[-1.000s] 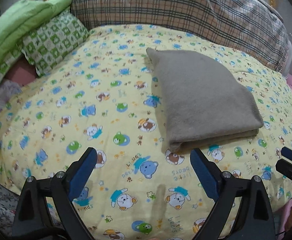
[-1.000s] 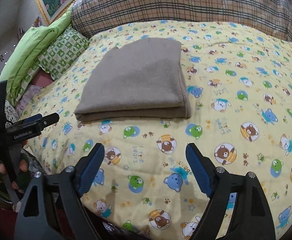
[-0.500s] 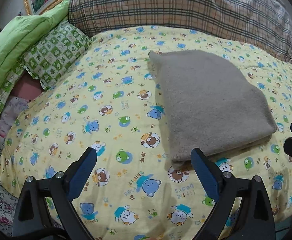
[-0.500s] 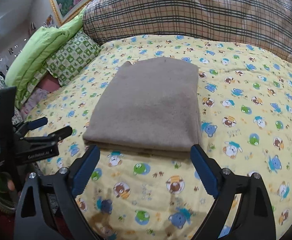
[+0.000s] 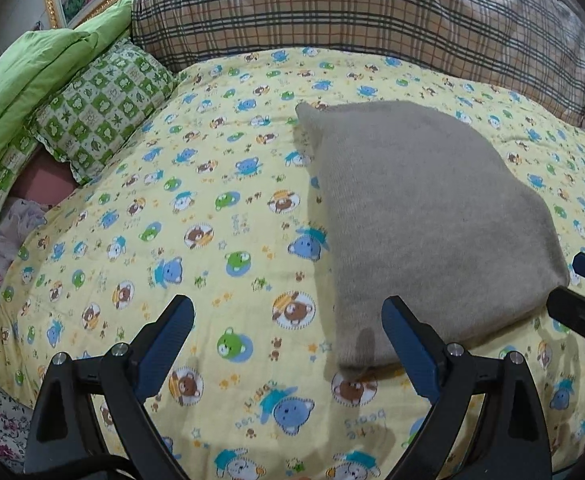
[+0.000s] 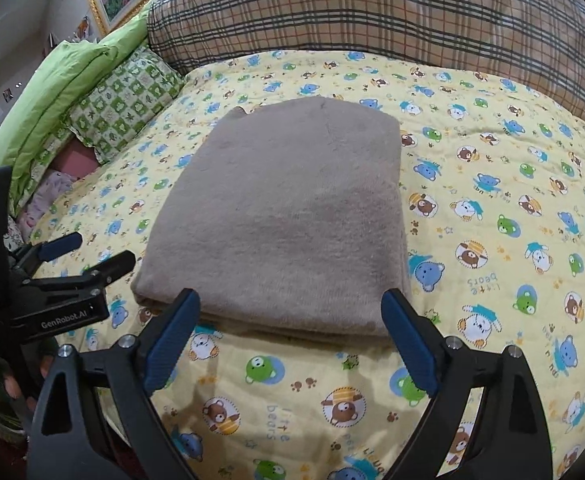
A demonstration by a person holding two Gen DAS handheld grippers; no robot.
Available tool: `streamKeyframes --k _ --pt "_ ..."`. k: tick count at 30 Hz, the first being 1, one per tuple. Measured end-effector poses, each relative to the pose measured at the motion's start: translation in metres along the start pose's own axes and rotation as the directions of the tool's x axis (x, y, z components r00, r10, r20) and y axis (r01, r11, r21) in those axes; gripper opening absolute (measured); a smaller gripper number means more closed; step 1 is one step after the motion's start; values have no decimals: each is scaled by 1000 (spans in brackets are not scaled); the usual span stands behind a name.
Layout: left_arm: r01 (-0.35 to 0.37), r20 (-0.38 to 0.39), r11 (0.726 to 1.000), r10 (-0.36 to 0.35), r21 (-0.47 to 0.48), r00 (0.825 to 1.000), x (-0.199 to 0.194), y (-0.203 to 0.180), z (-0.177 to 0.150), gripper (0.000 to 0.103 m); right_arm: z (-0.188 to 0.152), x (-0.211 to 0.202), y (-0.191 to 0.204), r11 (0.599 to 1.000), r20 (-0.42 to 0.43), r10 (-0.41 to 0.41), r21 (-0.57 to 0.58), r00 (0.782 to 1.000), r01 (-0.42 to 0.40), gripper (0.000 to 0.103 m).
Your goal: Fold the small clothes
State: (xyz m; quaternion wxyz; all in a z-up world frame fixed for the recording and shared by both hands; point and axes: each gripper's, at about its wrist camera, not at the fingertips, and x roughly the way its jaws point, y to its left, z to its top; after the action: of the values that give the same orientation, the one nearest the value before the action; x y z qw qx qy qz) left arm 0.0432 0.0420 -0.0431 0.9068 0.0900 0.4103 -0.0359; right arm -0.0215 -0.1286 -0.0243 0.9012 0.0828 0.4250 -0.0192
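Folded grey-brown cloth [image 6: 284,216] lying flat on yellow bear-print quilt [image 6: 492,208], layered edge facing the cameras. In the right wrist view, centred toward 12 o'clock from right gripper [image 6: 290,340], blue pads spread wide, empty, flanking the cloth's near edge without touching. In the left wrist view, cloth [image 5: 424,216] off toward 2 o'clock from left gripper [image 5: 288,344], likewise spread wide and empty, right pad just in front of the cloth's near corner. Checked green pillow [image 5: 100,108] at 10 o'clock, plaid blanket [image 5: 352,12] at 12 o'clock beyond the quilt [image 5: 212,208].
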Motion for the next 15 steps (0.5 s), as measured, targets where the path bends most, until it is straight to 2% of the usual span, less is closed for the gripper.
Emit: streamKeyframes --k 15 --pt "49 59 999 -49 2 997 -6 -1 11 95 17 13 1 999 -29 -33 -33 999 32 92"
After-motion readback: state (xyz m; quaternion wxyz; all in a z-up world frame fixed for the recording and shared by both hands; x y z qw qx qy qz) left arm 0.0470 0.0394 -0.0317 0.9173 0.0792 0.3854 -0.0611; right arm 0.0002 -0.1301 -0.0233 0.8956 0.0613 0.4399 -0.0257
